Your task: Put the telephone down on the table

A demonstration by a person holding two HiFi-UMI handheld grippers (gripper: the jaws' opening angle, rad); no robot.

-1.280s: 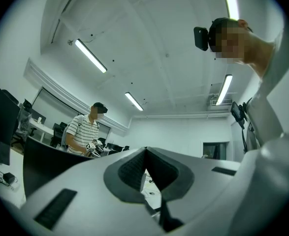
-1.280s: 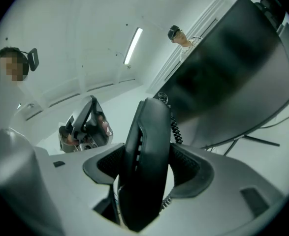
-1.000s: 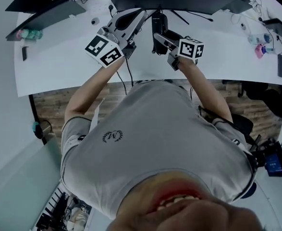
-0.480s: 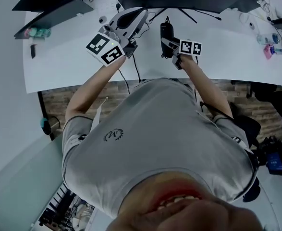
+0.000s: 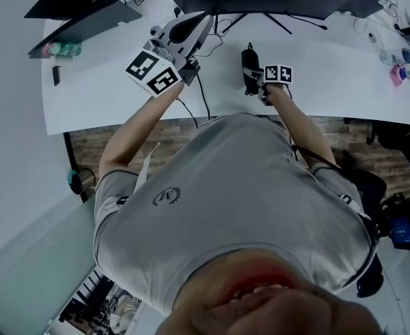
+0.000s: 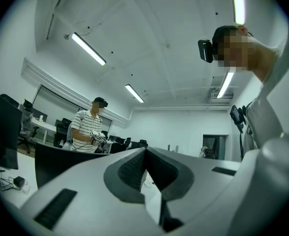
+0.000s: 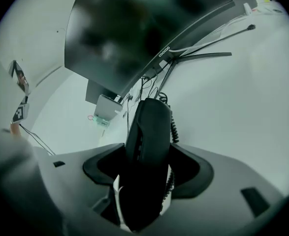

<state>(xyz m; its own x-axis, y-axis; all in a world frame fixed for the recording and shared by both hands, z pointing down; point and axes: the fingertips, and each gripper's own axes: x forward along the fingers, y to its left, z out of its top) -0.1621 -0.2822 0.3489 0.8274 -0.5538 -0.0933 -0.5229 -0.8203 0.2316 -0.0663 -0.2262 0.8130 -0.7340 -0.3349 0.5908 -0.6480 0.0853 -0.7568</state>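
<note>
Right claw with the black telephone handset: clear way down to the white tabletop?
Likely yes. The right claw holds the black telephone handset over bare white tabletop; the black monitor stand legs lie farther off.

black telephone (image 7: 146, 146), white table (image 5: 330, 75), grey shirt (image 5: 246, 187) with dark emblem (image 5: 163, 197).

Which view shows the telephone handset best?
The right gripper view: the handset fills the centre, clamped by the right gripper, with its coiled cord visible. The head view shows it only small and dark. The left gripper view does not show it.
</note>
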